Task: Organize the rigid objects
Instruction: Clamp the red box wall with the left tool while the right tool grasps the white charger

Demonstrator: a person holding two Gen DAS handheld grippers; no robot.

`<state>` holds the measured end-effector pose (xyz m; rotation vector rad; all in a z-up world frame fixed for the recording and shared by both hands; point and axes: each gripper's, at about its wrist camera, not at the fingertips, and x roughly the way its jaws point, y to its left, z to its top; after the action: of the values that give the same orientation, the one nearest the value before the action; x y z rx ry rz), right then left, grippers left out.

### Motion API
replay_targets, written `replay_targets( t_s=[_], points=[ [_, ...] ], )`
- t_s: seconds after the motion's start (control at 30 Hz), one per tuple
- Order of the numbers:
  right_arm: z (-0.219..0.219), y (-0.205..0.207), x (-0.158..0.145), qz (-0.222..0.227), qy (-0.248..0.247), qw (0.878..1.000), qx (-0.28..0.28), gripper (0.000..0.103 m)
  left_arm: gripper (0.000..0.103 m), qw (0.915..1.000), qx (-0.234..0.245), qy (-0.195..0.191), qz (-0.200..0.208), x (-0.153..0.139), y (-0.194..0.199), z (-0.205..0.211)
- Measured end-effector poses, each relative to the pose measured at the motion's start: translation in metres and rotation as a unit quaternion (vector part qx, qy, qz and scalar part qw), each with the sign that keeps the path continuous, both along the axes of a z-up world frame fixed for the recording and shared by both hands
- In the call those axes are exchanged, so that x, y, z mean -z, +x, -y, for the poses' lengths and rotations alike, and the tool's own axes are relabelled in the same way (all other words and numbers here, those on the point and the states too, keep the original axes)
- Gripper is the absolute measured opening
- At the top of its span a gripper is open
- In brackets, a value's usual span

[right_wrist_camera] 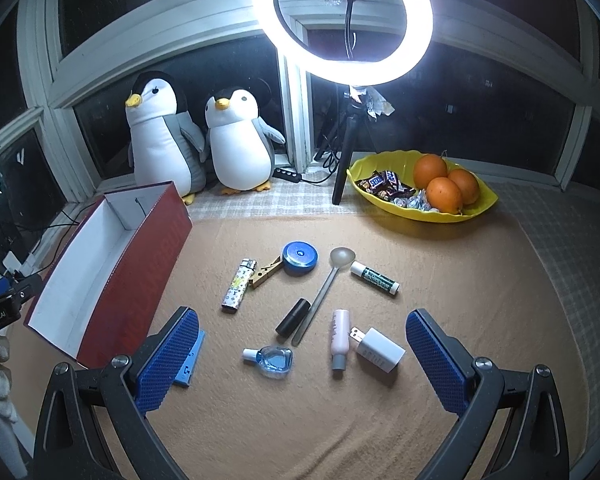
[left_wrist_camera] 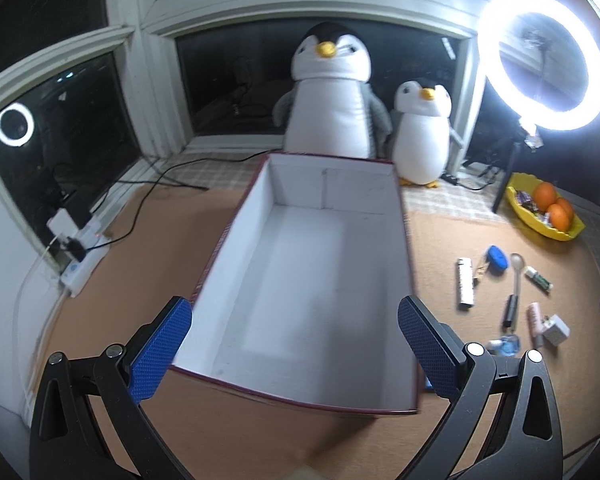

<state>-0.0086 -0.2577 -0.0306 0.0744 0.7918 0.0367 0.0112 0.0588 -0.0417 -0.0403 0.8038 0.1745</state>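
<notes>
A red box (left_wrist_camera: pixel 400 184) (right_wrist_camera: pixel 140 256) with a white, empty inside lies on the tan mat. My left gripper (left_wrist_camera: pixel 294 350) hangs open over its near end, one finger at each side. My right gripper (right_wrist_camera: pixel 302 354) is open above scattered small items: a patterned lighter (right_wrist_camera: pixel 238 286), a clothespin (right_wrist_camera: pixel 266 272), a blue round tin (right_wrist_camera: pixel 299 258), a spoon (right_wrist_camera: pixel 326 284), a green-labelled tube (right_wrist_camera: pixel 374 278), a black cylinder (right_wrist_camera: pixel 293 317), a pink bottle (right_wrist_camera: pixel 339 338), a white charger (right_wrist_camera: pixel 378 350), a blue glass bottle (right_wrist_camera: pixel 270 362) and a blue flat piece (right_wrist_camera: pixel 190 356).
Two plush penguins (right_wrist_camera: pixel 162 132) (right_wrist_camera: pixel 240 144) sit by the window. A ring light (right_wrist_camera: pixel 342 20) on a tripod stands beside a yellow bowl (right_wrist_camera: pixel 480 208) of oranges and sweets. A power strip (left_wrist_camera: pixel 80 256) and cables lie at the left edge.
</notes>
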Motion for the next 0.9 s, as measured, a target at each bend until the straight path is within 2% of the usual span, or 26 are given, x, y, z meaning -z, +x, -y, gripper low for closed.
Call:
replay_targets(
  t_s=[0.3, 0.4, 0.5, 0.63, 0.77, 0.9],
  points=[
    [0.002, 0.003, 0.012, -0.017, -0.001, 1.0, -0.001, 0.102, 0.096, 0.998, -0.053, -0.004, -0.033, 0.023, 0.01, -0.047],
    [0.006, 0.001, 0.015, -0.024, -0.003, 1.0, 0.007, 0.102, 0.084, 0.9973, -0.058, 0.001, -0.045, 0.031, 0.015, -0.057],
    [0.008, -0.001, 0.018, -0.036, -0.004, 0.999, 0.013, 0.102, 0.083, 0.9962, -0.067, -0.002, -0.056, 0.041, 0.018, -0.068],
    [0.009, -0.007, 0.018, -0.045, -0.009, 0.999, 0.024, 0.102, 0.069, 0.9946, -0.068, -0.002, -0.079, 0.056, 0.024, -0.078],
    [0.009, -0.014, 0.019, -0.055, -0.018, 0.998, 0.03, 0.102, 0.062, 0.9935, -0.071, -0.006, -0.088, 0.064, 0.027, -0.084],
    [0.009, -0.019, 0.023, -0.064, -0.017, 0.997, 0.033, 0.102, 0.045, 0.9924, -0.071, -0.017, -0.099, 0.071, 0.03, -0.088]
  ],
)
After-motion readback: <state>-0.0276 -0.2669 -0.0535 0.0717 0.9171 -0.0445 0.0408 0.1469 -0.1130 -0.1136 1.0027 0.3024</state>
